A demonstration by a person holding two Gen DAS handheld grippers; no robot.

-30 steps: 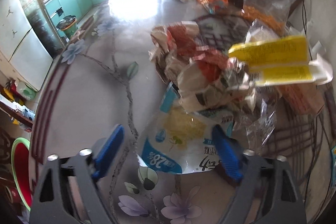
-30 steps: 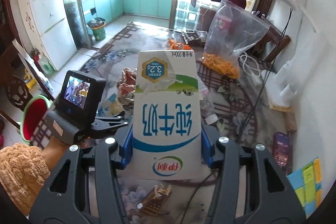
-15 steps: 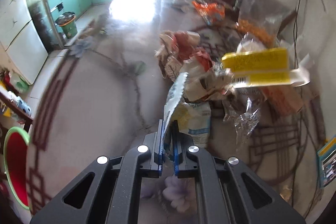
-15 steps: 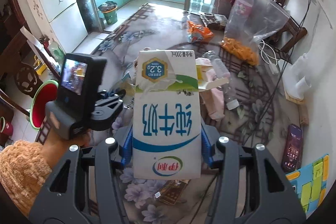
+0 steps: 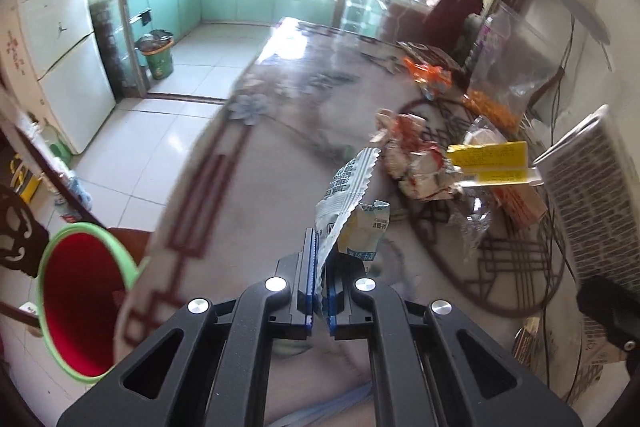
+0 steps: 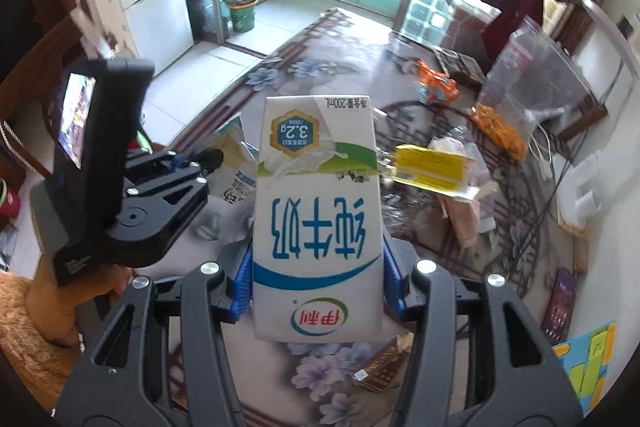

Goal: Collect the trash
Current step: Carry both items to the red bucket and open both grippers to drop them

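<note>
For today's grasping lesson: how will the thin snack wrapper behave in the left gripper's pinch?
The snack wrapper looks floppy: it bends sideways above the left gripper. Probably very light, since the torn pouch seems empty. Glossy film might slip.

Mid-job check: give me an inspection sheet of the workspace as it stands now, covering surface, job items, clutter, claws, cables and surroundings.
Surface: floral-patterned table, glossy, partly bare.
Job's things: milk carton held upside down; snack wrapper lifted off the table; wrapper pile, yellow box and orange packet lying on the table.
Clutter: clear plastic bag, phone, small dark wrapper.
Claws: left claw pinches the snack wrapper; right claw clamps the milk carton.
Cables: black cables along the right edge.
Surroundings: red bin beside the table; green bin on the kitchen floor; fridge.
</note>
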